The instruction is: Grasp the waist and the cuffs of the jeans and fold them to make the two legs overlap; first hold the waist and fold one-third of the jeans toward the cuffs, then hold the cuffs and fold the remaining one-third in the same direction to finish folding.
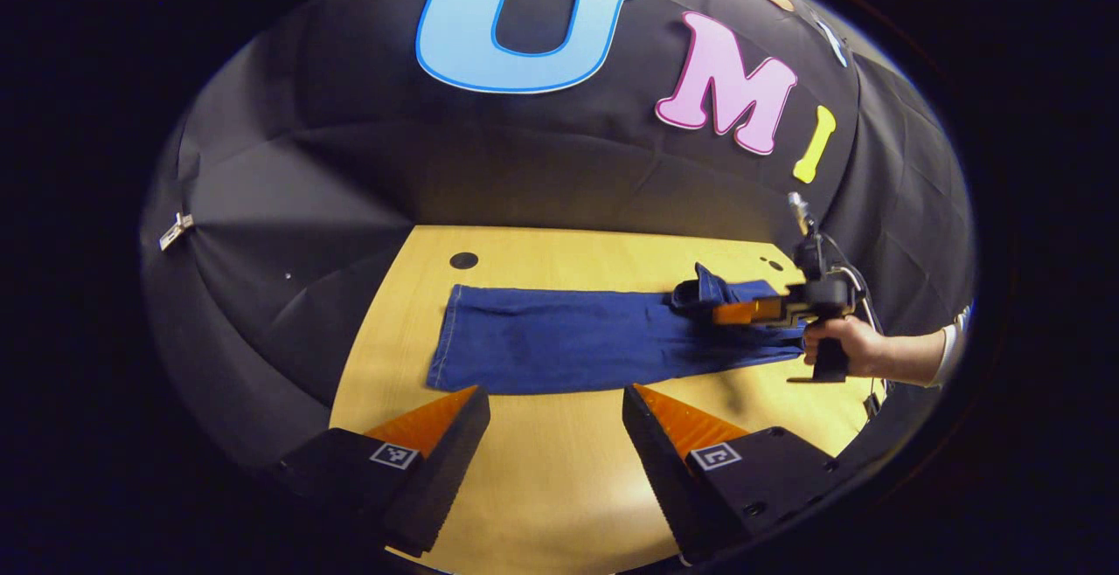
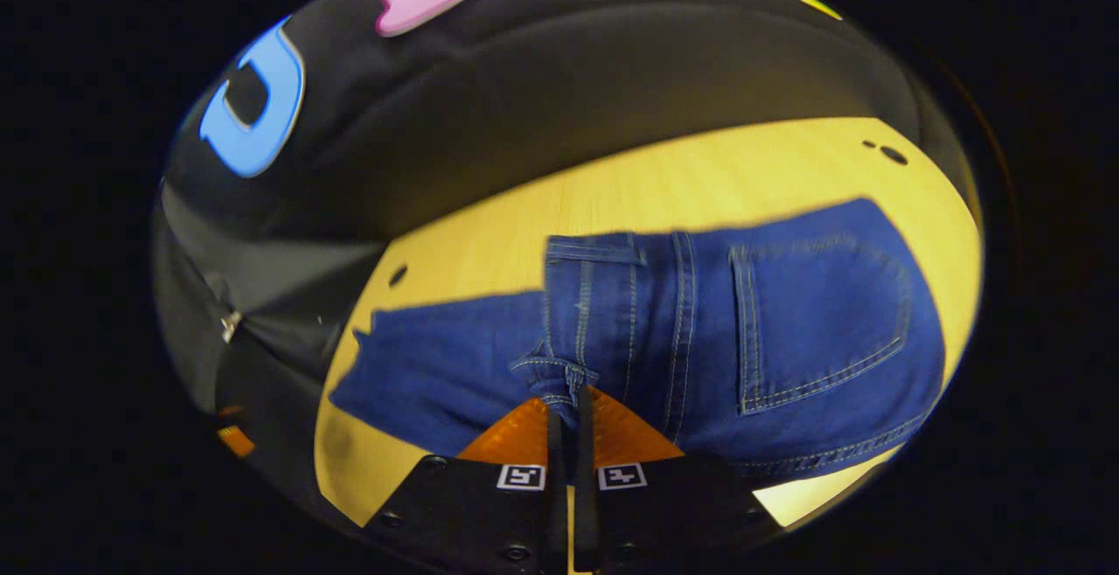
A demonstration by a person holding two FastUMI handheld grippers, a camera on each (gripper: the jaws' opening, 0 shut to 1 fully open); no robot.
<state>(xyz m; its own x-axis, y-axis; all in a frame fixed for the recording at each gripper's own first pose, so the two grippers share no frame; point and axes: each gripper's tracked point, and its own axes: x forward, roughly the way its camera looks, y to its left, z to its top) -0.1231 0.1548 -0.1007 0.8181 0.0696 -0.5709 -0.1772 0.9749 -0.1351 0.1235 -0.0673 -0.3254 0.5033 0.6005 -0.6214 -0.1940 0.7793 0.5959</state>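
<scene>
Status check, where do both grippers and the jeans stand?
Left gripper open above table. Right gripper shut on waist, lifting it. Jeans legs overlapped, flat. Nothing in the way.

No readable text, brand, number or sign shows on anything here. The only markings are small square black-and-white coded tags [image 1: 392, 455], one on the black housing behind each finger in the left gripper view, and the same kind of tags [image 2: 521, 476] in the right gripper view; they carry blocky patterns, not letters or numbers. The dark blue denim jeans [image 2: 752, 339] show plain stitching and no legible label.
</scene>
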